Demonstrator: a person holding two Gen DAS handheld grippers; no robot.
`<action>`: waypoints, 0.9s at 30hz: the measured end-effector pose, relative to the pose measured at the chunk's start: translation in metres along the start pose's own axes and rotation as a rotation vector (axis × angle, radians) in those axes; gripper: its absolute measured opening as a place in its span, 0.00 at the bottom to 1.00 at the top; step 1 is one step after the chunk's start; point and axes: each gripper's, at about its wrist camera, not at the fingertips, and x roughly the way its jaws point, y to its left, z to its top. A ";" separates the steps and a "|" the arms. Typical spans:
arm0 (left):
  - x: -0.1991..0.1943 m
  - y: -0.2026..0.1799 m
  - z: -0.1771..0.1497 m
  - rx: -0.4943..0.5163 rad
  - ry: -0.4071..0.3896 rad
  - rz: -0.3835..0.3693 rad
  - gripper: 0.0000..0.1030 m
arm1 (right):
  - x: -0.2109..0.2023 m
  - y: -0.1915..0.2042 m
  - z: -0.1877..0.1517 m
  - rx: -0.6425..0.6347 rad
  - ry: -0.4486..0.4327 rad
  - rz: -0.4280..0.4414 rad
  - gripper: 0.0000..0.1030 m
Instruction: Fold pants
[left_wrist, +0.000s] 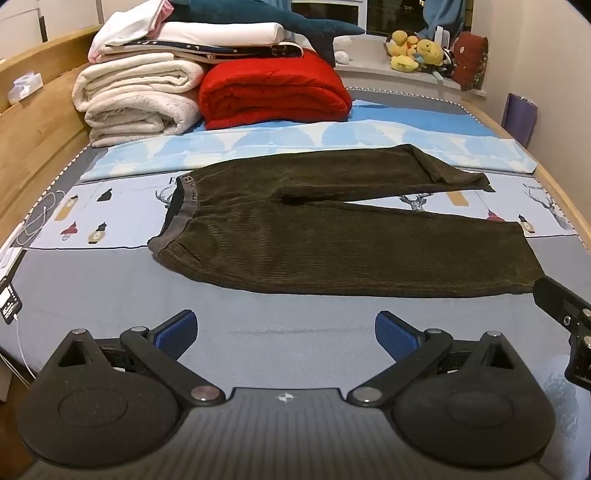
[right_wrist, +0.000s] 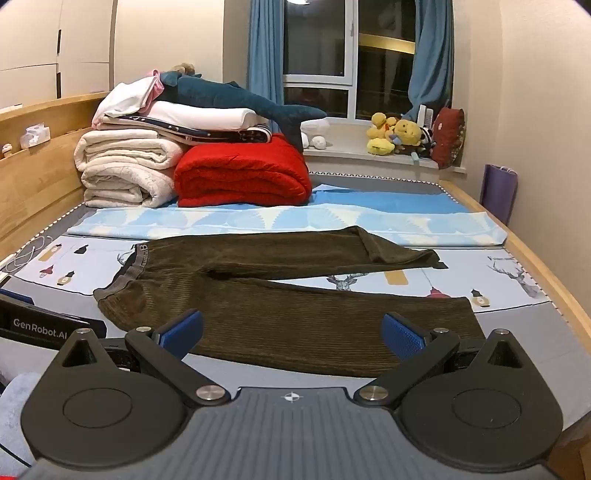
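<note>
My left gripper (left_wrist: 286, 334) and right gripper (right_wrist: 293, 332) both stand wide and hold nothing, just above the near edge of the bed (left_wrist: 110, 280). The pants (left_wrist: 332, 236) lie flat there, legs spread apart, waistband to the left. I judge no fold is made yet; everything remains.

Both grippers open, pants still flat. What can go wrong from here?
1. The far leg's cuff is already folded over on itself; folding leg onto leg may trap that crease.
2. The legs of the pants splay apart from the crotch, so the hems may not line up.
3. The right gripper hovers over the near leg while the left gripper is over bare sheet, short of the waistband; an uneven pickup could drag the fabric.
</note>
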 end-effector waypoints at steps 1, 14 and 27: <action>0.000 0.000 0.000 0.002 -0.001 -0.001 1.00 | 0.001 -0.001 0.001 0.000 0.000 0.002 0.99; -0.003 -0.003 -0.005 0.015 -0.015 0.012 1.00 | 0.001 0.001 -0.001 0.003 -0.006 0.005 0.99; -0.006 0.001 0.001 0.011 -0.010 0.015 1.00 | 0.000 0.001 -0.001 0.003 -0.006 0.003 0.99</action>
